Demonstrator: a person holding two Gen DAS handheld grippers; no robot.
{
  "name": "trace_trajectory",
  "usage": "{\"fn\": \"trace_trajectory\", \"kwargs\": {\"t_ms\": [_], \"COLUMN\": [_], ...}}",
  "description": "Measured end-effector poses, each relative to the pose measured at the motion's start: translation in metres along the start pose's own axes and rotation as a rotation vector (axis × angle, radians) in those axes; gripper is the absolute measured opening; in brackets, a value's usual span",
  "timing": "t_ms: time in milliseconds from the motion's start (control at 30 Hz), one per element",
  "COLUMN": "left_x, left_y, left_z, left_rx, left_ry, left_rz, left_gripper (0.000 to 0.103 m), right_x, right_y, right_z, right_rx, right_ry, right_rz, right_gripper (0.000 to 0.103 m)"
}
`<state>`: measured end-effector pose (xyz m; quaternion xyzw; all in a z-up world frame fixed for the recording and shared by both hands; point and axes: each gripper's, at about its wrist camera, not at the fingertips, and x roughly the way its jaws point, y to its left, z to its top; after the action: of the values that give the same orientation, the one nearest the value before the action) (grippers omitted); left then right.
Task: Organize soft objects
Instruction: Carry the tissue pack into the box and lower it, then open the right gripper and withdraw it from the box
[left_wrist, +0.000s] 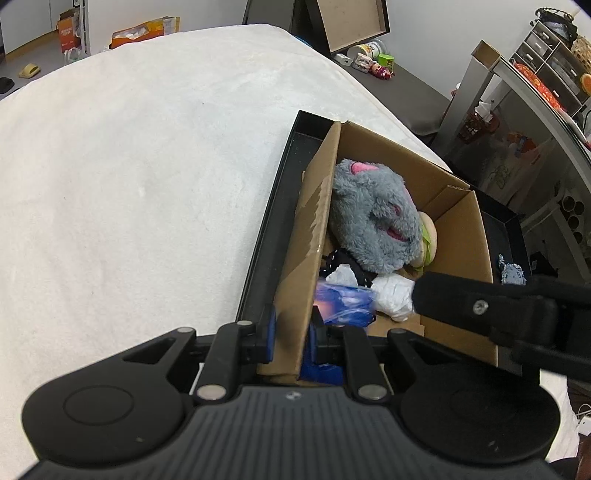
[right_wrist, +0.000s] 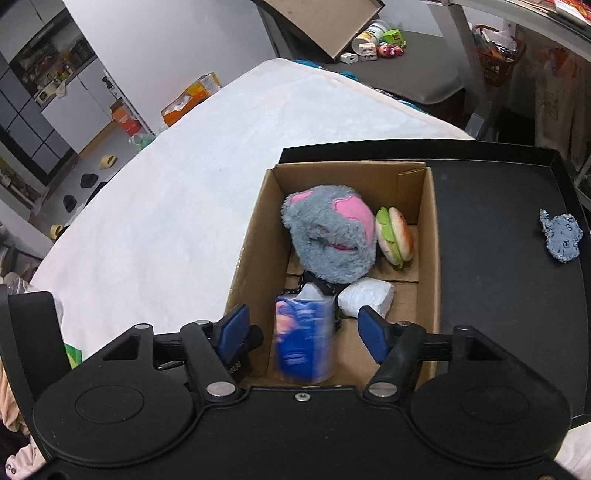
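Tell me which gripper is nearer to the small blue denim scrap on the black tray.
Right, probably. The right gripper hangs open over the cardboard box, with the denim scrap off to its right. The left gripper clamps the box's far wall, away from the scrap.

A: Inside the cardboard box (right_wrist: 428, 236), the grey plush (right_wrist: 330, 236) and burger toy (right_wrist: 394, 236) crowd twelve o'clock, and the blue pack (right_wrist: 304, 341) blocks dead centre between the right gripper (right_wrist: 304, 332) pads!

B: Open floor only at five o'clock, beside the white bundle (right_wrist: 365, 297).

A: The left gripper (left_wrist: 290, 341) straddles the near wall. The black tray (right_wrist: 498, 221) at three o'clock lies bare up to the denim scrap (right_wrist: 561, 236).
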<state>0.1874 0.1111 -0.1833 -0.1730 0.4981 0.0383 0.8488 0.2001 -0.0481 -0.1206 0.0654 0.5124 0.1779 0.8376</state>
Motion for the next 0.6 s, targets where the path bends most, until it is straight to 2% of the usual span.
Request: {"fn": "trace_trajectory", "kwargs": {"t_ms": [267, 367, 400, 467, 533, 600], "left_x": [-0.006, -0.004, -0.004, -0.003, -0.003, -0.002], "left_y": [-0.009, -0.014, -0.015, -0.016, -0.017, -0.019], "left_z": [0.0, 0.0, 0.0, 0.001, 0.001, 0.001], "left_rx": [0.029, 0.04, 0.04, 0.037, 0.034, 0.038], "left_ry": [-0.016, -0.005, -0.002, -0.001, -0.006, -0.009], "left_rz": [0.015, 0.03, 0.033, 0.045, 0.064, 0.087], "left_gripper": [0.02, 0.027, 0.031, 0.04, 0.055, 0.064], "right_x": [-0.014, -0.021, -0.024, -0.028, -0.031, -0.032], "right_y": [-0.015, -0.02, -0.023, -0.029, -0.037, -0.047], "right_z": [0.002, 0.003, 0.004, 0.006, 0.006, 0.007], "right_rx": [0.001, -0.016, -0.021, -0.024, -0.02, -0.009], "right_ry": [-0.036, -0.065, -0.079, -0.1, -0.11, -0.119], "right_rz": [-0.021, -0.035, -0.041, -0.054, -0.061, -0.067], "right_gripper": [0.065, 0.073, 0.078, 0.08, 0.081, 0.084]}}
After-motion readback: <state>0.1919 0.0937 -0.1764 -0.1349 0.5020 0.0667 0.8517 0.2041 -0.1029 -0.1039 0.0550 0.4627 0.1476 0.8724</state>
